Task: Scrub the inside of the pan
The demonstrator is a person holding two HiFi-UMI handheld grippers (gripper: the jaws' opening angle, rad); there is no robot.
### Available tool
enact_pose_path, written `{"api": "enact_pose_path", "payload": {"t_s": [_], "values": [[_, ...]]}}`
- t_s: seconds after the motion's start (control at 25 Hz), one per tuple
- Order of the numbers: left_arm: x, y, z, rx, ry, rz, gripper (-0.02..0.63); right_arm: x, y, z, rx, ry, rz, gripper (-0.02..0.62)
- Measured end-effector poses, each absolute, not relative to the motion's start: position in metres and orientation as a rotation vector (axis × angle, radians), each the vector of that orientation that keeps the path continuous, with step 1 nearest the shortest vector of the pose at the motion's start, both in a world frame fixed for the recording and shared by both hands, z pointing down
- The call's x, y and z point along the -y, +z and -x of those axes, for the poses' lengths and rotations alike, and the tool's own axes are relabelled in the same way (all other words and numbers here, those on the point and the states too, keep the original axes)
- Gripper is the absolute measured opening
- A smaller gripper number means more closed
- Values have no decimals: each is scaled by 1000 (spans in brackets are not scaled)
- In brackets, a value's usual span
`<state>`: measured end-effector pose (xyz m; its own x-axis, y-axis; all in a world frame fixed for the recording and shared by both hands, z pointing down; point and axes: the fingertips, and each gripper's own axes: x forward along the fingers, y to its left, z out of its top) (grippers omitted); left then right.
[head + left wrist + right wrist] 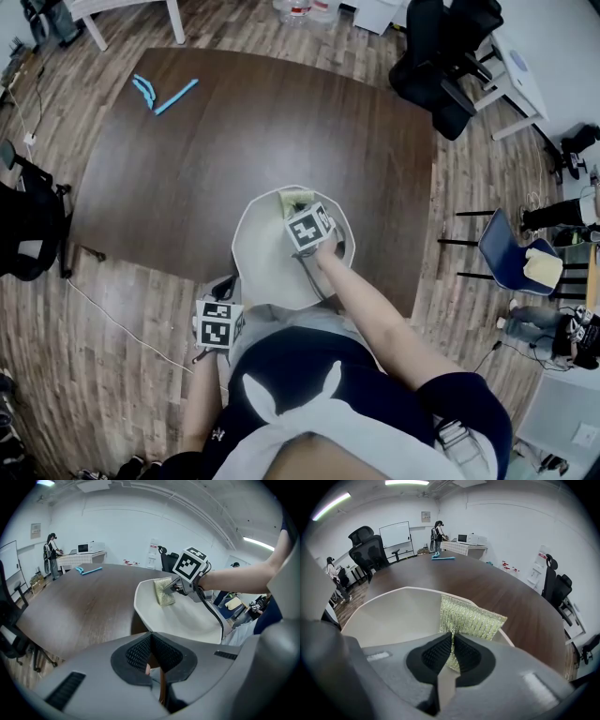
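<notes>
Pan (267, 255), cream, at the bench's (234, 122) near edge: your right claw (453, 638) was clamped on the scouring cloth (471, 618) at its far wall, your left claw (151, 643) closed on its apparent handle (161, 686); risk: thin cloth slipping free under hard strokes.

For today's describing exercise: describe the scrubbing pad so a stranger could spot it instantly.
On the big dark wooden table, a cream pan sits at the near edge. Against its far inner wall, pinched by the right gripper, is the scrubbing pad: the only glittery yellow-green woven square there.
</notes>
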<state>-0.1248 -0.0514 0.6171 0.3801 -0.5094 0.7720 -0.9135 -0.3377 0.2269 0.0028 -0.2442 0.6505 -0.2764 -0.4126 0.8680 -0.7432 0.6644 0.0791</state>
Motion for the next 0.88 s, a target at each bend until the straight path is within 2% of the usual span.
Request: {"api": "enact_pose_path", "payload": {"t_s": [0.88], "values": [[45,612,129,1211,761,-2019,3,233,649,-30,1773,391,-860,15]]}}
